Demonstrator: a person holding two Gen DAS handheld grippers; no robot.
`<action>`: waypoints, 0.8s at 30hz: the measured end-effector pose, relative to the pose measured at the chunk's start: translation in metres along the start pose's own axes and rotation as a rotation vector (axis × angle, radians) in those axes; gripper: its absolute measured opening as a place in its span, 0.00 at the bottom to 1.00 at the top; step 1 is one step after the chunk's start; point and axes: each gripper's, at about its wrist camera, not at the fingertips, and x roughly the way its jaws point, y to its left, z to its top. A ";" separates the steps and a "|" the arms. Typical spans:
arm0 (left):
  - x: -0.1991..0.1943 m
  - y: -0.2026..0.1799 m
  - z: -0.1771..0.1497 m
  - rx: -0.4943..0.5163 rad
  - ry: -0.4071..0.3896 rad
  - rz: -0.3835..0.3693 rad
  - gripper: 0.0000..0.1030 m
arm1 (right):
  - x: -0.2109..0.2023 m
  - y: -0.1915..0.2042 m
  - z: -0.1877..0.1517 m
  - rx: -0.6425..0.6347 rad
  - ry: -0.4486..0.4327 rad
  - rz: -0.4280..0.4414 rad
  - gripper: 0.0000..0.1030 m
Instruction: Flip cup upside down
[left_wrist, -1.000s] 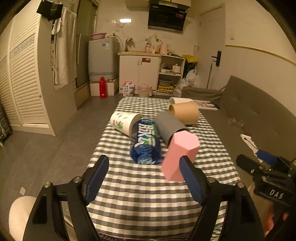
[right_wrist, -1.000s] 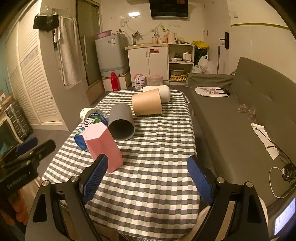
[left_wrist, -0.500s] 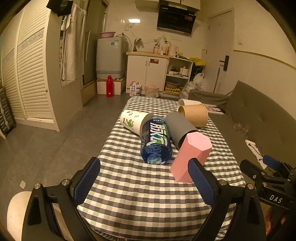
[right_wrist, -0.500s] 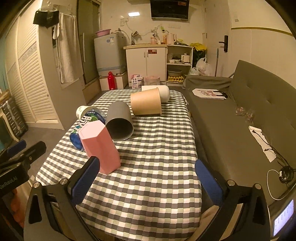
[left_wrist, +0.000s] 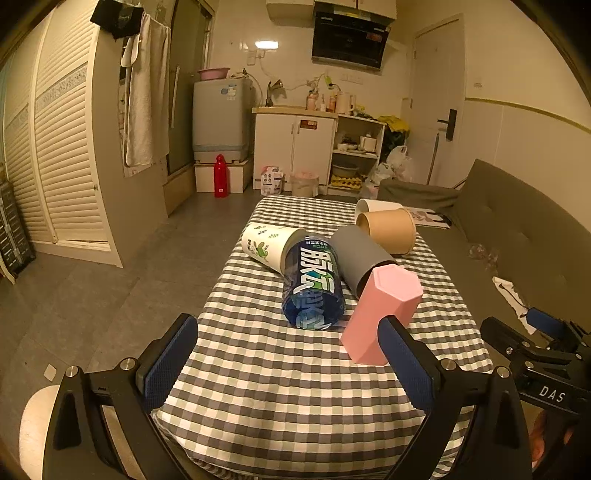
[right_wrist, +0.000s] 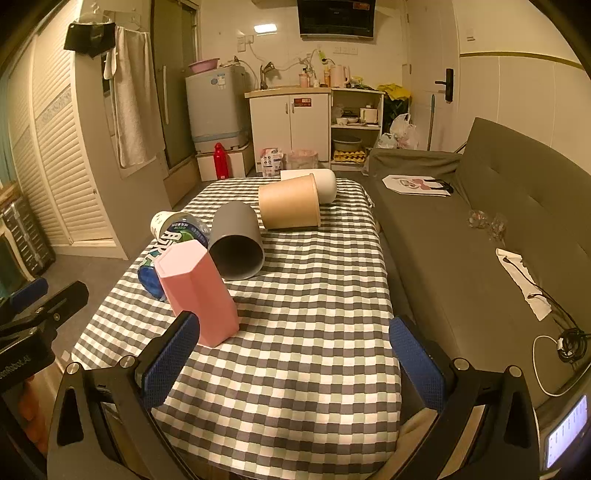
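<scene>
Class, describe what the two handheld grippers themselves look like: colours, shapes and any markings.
Both the left gripper and the right gripper have black angular frames with silver bolts and two fingers faced with blue textured pads. The right one's body carries white "DAS" lettering; the left one bears partly cut-off white lettering.

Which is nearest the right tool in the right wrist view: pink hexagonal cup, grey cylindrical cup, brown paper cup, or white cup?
1. Pink hexagonal cup, standing closed end up, by the right tool's left finger.
2. Grey cylindrical cup, on its side, mid-table.
3. Brown paper cup, on its side, farther back.
4. White cup, far edge.
</scene>
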 end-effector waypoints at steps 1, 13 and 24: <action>0.000 0.000 0.000 0.000 0.000 0.001 0.98 | 0.000 0.000 0.000 0.000 -0.001 -0.001 1.00; 0.000 -0.002 -0.002 0.009 -0.011 0.026 0.98 | -0.001 -0.001 0.000 0.003 0.000 -0.005 1.00; 0.001 -0.002 -0.003 0.008 -0.012 0.028 0.98 | -0.001 -0.001 0.000 0.003 0.003 -0.004 1.00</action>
